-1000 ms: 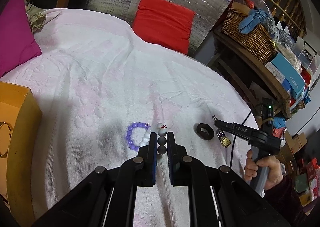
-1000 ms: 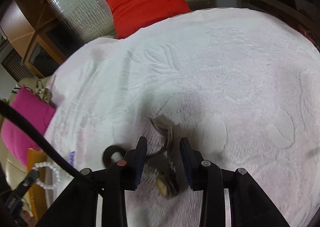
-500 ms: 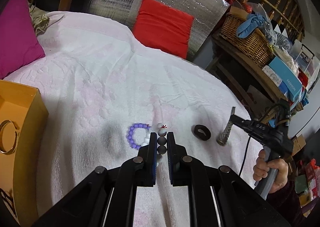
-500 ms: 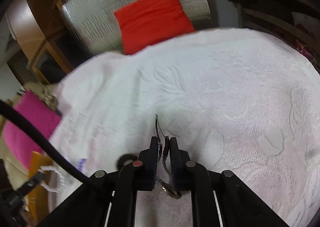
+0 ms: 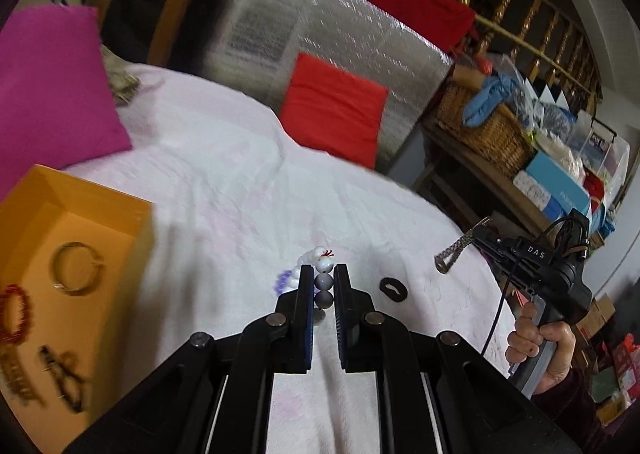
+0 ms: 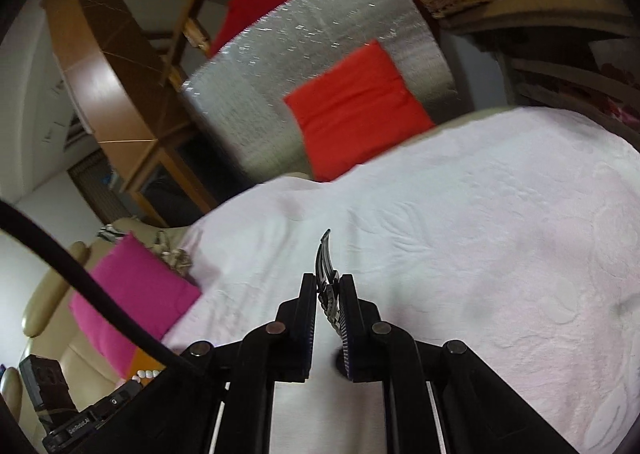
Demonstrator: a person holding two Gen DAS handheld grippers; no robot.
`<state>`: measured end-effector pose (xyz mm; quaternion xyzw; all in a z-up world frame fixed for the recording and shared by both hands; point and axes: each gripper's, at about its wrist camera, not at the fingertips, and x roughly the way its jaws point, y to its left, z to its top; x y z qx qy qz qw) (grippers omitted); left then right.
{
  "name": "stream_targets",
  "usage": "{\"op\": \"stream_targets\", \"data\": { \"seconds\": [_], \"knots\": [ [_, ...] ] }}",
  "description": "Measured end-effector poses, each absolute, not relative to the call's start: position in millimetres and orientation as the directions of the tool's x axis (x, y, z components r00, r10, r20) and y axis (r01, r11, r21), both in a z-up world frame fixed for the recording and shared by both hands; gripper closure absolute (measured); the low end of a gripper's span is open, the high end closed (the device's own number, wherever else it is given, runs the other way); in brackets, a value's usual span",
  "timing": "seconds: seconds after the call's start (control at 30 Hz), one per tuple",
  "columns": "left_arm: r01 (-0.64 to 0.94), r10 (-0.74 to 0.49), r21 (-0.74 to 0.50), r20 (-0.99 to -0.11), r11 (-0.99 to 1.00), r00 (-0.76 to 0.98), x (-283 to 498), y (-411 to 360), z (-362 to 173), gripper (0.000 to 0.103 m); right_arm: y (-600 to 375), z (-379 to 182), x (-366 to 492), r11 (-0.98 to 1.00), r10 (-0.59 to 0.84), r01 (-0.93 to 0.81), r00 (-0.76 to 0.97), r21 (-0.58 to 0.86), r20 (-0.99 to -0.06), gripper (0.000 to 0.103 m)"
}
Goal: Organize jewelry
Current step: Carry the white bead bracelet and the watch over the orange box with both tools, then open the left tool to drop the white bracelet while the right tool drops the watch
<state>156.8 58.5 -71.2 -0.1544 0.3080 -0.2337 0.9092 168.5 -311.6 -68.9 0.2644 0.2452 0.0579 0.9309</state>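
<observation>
Carrying both pieces to the orange box point(image 5: 80, 214) looks like the step in hand, and it's best done w/ each grip kept firm and the loose ends kept clear of the box wall. The left gripper point(image 5: 323, 286) is clamped narrow on a bead bracelet point(image 5: 323, 274): grey and white beads are pinched between the pads, and the rest, incl. a purple bead strand point(image 5: 285, 281), trails at the left finger, blurred. The right gripper point(image 6: 329, 294) is closed on a metal watch point(image 6: 326, 274) by its link band; its jaws have just been closing, w/ the band between them. In the left view the band point(image 5: 452, 252) is seen hanging clear of the bedspread point(image 5: 224, 190).

The beads are round and smooth, so slipping is a risk; a steady squeeze is judged safer than a re-grip. The watch band is fine-linked, flexible and curved, so swinging should be expected.

A black ring-shaped piece point(image 5: 393, 289) is left on the textured pale-pink bedspread. Inside the rigid, flat-floored box a thin gold bangle point(image 5: 76, 269), a red bead bracelet point(image 5: 14, 312) and dark clips point(image 5: 64, 378) are already laid, blurred.
</observation>
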Motion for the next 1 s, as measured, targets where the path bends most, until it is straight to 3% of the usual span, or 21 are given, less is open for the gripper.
{"op": "stream_targets", "data": {
  "seconds": [0.27, 0.53, 0.73, 1.0],
  "knots": [
    [0.173, -0.353, -0.376, -0.485, 0.910, 0.800, 91.5, 164.8, -49.3, 0.093, -218.7, -40.5, 166.8, 0.823, 0.420, -0.190, 0.839, 0.536, -0.346, 0.091],
    [-0.008, -0.220, -0.359, -0.588, 0.933, 0.778, 56.0, 235.5, -83.6, 0.093, -83.6, -32.7, 151.6, 0.724, 0.639, -0.412, 0.702, 0.553, -0.314, 0.091],
    [-0.082, -0.193, -0.366, -0.654, 0.927, 0.732, 48.7, 255.8, -118.6, 0.094, 9.8, -51.4, 131.2, 0.656, 0.746, -0.521, 0.560, 0.546, -0.361, 0.091],
    [-0.141, -0.147, -0.319, -0.729, 0.937, 0.668, 53.4, 262.2, -147.3, 0.094, 87.5, -107.6, 120.2, 0.635, 0.767, -0.569, 0.380, 0.522, -0.518, 0.090]
  ]
}}
